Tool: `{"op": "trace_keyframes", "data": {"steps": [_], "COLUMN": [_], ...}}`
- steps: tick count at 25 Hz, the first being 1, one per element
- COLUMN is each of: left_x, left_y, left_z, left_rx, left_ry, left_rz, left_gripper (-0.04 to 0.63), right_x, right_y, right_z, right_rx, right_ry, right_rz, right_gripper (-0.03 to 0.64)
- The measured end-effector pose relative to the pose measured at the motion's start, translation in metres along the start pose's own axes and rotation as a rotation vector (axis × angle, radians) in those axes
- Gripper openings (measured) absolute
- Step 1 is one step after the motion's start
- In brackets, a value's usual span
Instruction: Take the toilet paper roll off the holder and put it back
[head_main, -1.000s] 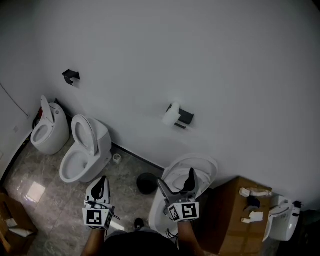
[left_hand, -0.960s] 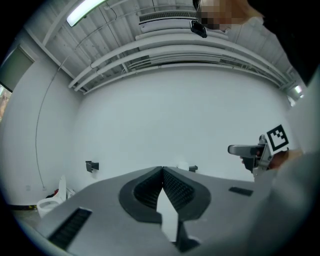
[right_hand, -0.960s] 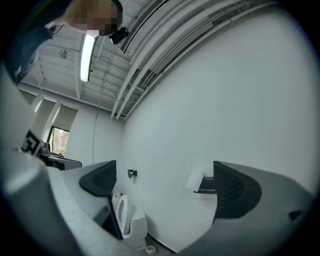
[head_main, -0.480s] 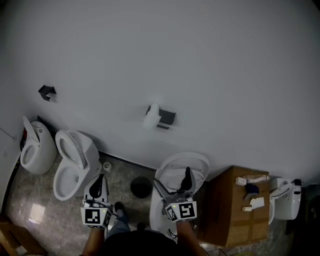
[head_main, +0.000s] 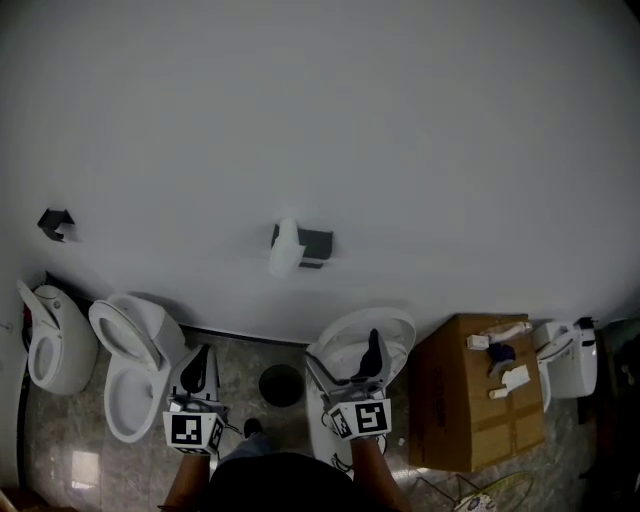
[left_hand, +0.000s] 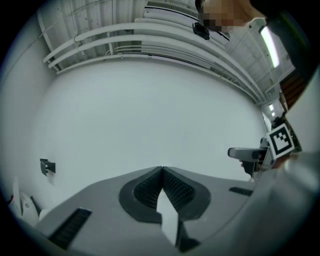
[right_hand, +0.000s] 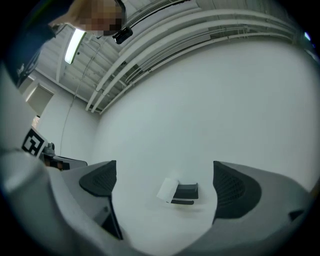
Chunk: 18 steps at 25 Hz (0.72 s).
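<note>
— Looking for the toilet paper roll (head_main: 287, 250)? Spotted it on the white wall (head_main: 420, 140), seated at the left side of the black holder (head_main: 314, 243), well above the floor (head_main: 90, 455).

— Saw it from the right gripper (right_hand: 166, 172) too, framed in the gap between the jaws, far off and untouched. Found those jaws spread wide, with nothing between them but that distant roll and holder.

— And the left gripper (left_hand: 161, 172)?

— Had its jaws pressed together at the tips, gripping nothing. Faced bare wall, with a second small black holder (left_hand: 47, 166) off to the left.

— Noted both grippers low in the head view, side by side, well apart from the roll. Found the left one over the floor, just beside a white toilet (head_main: 125, 345) with its lid raised. Found the right one over another white toilet (head_main: 395, 328), below the holder and slightly to its right.

— Counted a third toilet (head_main: 45, 345) at the far left, against the wall. Made out a round dark thing (head_main: 281, 384) on the floor between the two nearer toilets. Could not tell what.

— Spotted a cardboard box (head_main: 475, 400) to the right of the middle toilet, with a few small items on top, too small to name.
</note>
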<state>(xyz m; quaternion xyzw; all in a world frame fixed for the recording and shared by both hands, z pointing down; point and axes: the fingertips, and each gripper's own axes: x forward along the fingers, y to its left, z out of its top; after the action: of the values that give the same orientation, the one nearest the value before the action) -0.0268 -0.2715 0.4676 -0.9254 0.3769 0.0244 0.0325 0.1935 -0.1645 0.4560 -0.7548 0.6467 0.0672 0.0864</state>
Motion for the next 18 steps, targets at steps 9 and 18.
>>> {"op": "trace_keyframes", "data": {"steps": [9, 18], "left_x": [0.052, 0.091], "left_y": [0.030, 0.068], "left_z": [-0.008, -0.018], "left_rx": [0.025, -0.029], "left_ry": [0.017, -0.011], "left_rz": [-0.185, -0.233], "left_gripper": [0.003, 0.003], "right_x": [0.049, 0.088], "right_y": [0.014, 0.021], "right_z": [-0.017, -0.028], "right_rx": [-0.024, -0.051], "right_ry": [0.025, 0.030], "right_rz": [-0.123, -0.216], "right_gripper": [0.580, 0.580]}}
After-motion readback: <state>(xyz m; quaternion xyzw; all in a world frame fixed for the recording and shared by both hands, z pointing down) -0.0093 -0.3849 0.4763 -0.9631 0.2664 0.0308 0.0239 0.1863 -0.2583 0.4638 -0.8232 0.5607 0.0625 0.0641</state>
